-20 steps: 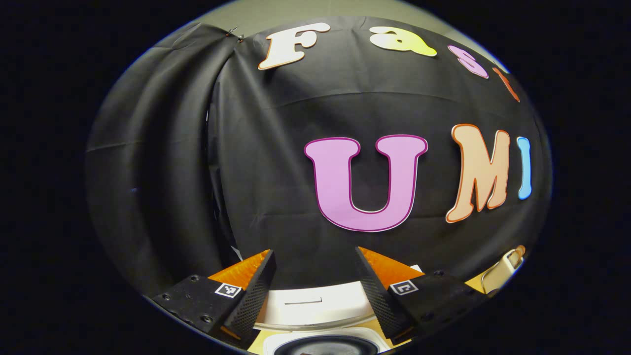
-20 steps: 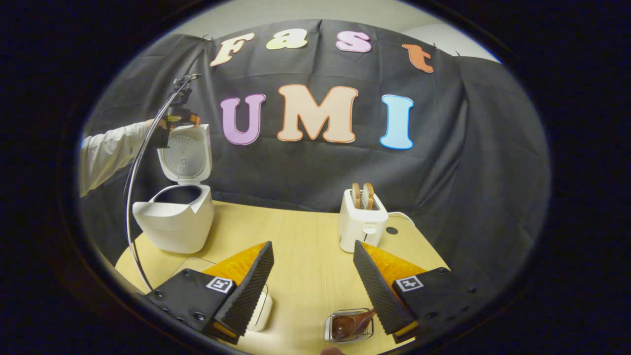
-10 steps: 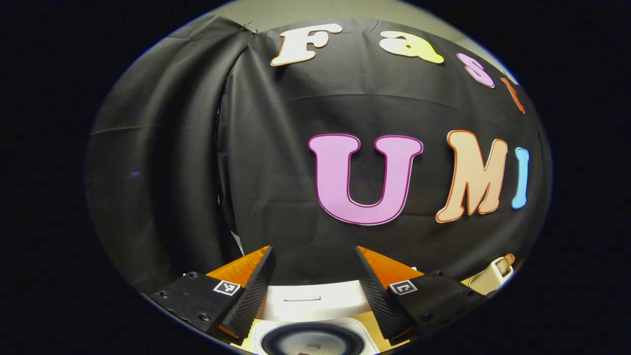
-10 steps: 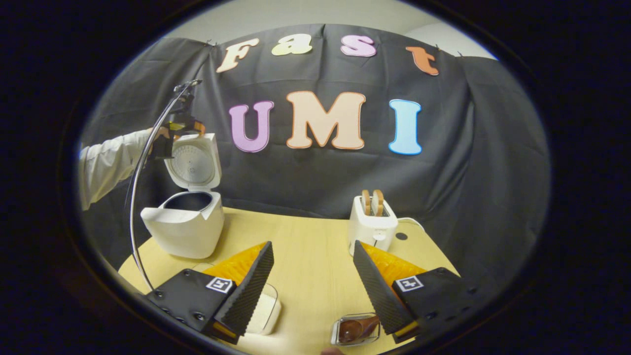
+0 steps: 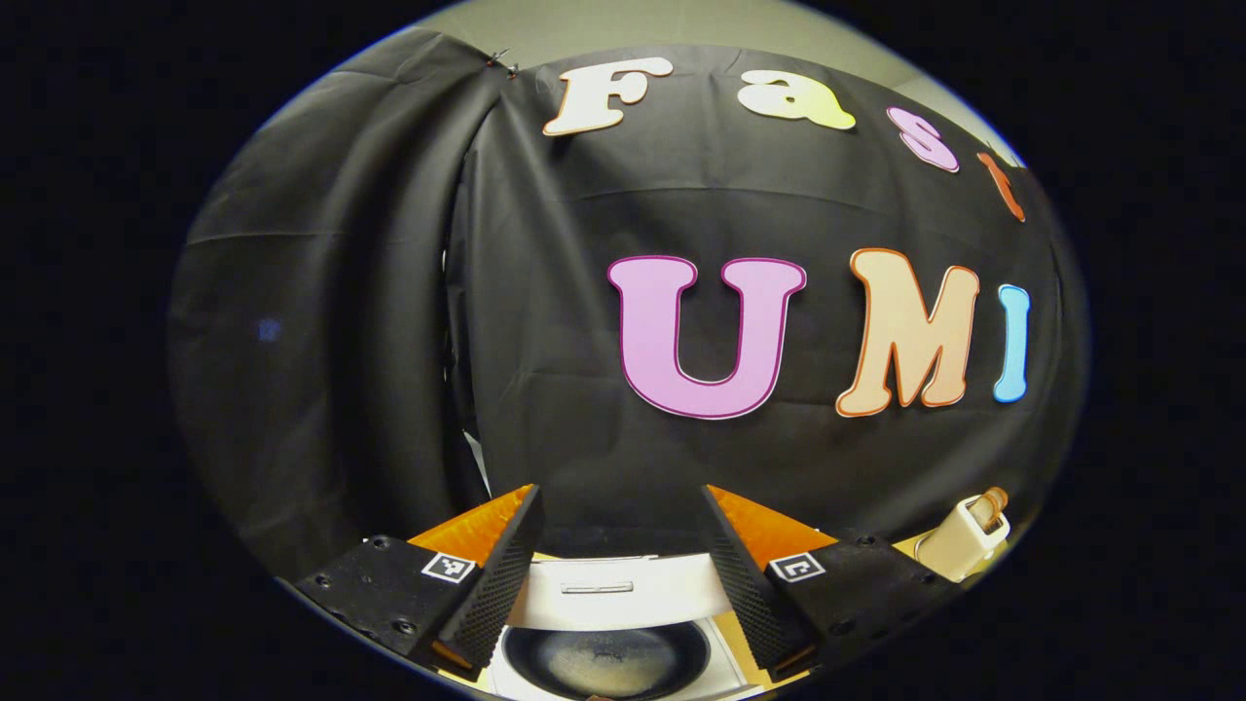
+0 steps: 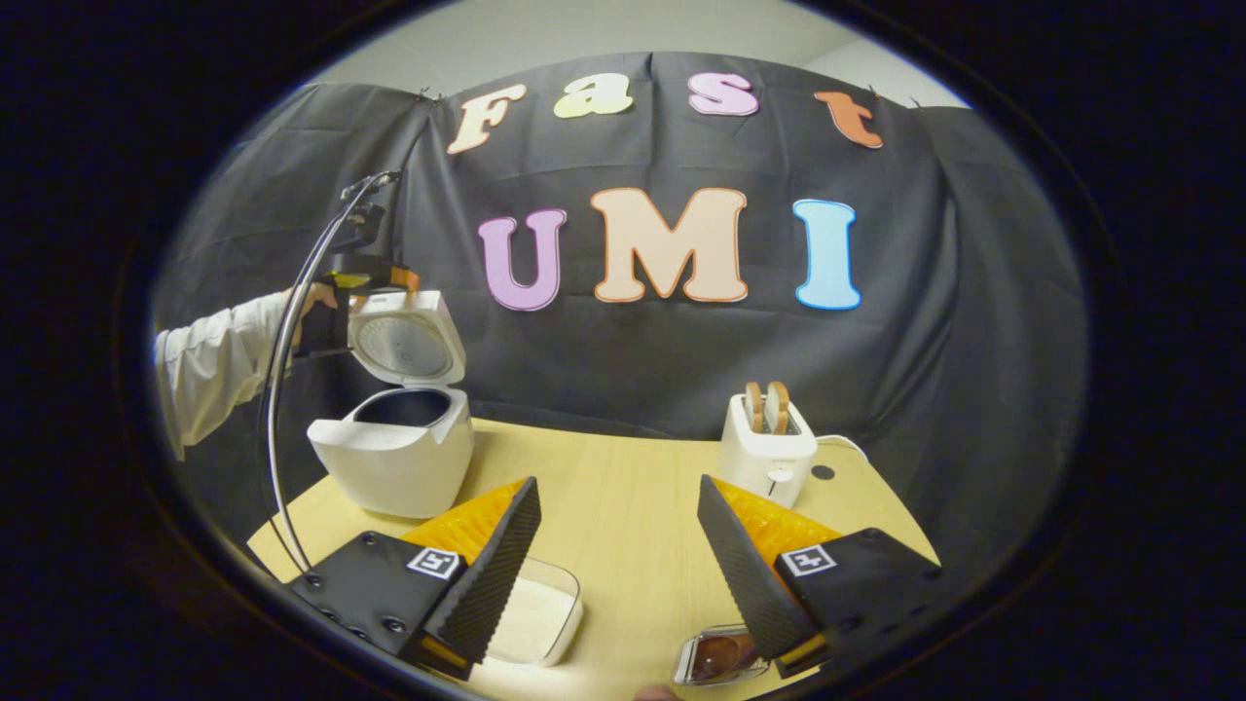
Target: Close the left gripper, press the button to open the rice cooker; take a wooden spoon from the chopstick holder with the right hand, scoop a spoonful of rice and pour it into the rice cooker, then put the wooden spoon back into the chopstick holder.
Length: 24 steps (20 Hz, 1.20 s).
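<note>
Lid up on the rice cooker (image 6: pixel 394 458), sitting at the left of the right gripper view on the bench (image 6: pixel 623 526), its dark pot open to the air. Above that raised lid, at upper left, the left claw (image 6: pixel 375 280) hovers, held by a hand (image 6: pixel 310 302) in a pale sleeve (image 6: pixel 209 360). In the left gripper view that claw (image 5: pixel 620 545) looks straight down over the open pot (image 5: pixel 608 662) at bottom centre, fingers spread wide, nothing between them. The right claw (image 6: pixel 618 540) is also spread wide and empty, low over the bench. Under its left finger, a clear container of rice (image 6: pixel 531 618); under its right finger, at the bottom edge, the chopstick holder (image 6: pixel 715 657) with the wooden spoon (image 6: pixel 720 650) lying in it. A toaster (image 6: pixel 769 448) stands at right centre.
</note>
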Tool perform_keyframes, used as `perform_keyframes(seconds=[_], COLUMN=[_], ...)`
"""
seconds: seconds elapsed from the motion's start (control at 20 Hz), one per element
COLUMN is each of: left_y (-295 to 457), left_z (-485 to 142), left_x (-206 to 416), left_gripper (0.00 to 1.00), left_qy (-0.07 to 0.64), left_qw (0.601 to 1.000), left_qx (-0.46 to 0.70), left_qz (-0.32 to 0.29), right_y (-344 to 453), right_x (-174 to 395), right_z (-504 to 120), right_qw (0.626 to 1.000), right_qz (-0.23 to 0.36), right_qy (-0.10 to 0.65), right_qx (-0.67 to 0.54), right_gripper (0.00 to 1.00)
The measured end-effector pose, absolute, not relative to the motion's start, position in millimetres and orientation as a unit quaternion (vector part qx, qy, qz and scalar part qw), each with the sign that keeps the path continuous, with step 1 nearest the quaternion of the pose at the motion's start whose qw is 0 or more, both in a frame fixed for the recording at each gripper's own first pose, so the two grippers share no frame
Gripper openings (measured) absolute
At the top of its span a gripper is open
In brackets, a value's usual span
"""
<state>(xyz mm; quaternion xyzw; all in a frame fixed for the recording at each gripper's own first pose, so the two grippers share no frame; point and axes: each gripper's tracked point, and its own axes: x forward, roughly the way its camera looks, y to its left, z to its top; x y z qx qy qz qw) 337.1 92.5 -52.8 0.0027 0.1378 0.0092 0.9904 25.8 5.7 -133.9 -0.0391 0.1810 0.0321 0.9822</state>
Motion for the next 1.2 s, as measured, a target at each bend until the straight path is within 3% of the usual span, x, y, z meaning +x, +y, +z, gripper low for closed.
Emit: perform_keyframes(seconds=[1.0, 1.2], left_y=[93, 90], left_z=[-173, -187], left_x=[239, 232], left_gripper=[0.94, 0.94], left_qy=[0.208, 0.211], left_qw=[0.976, 0.977], left_qx=[-0.058, -0.018], left_qz=[0.031, 0.031], right_y=[7, 6], right_x=[8, 10], right_z=[-131, -133], right_qw=[0.982, 0.981], right_qz=[0.048, 0.045], right_qy=[0.181, 0.186], right_qx=[-0.035, -0.032], right_gripper=[1.00, 1.00])
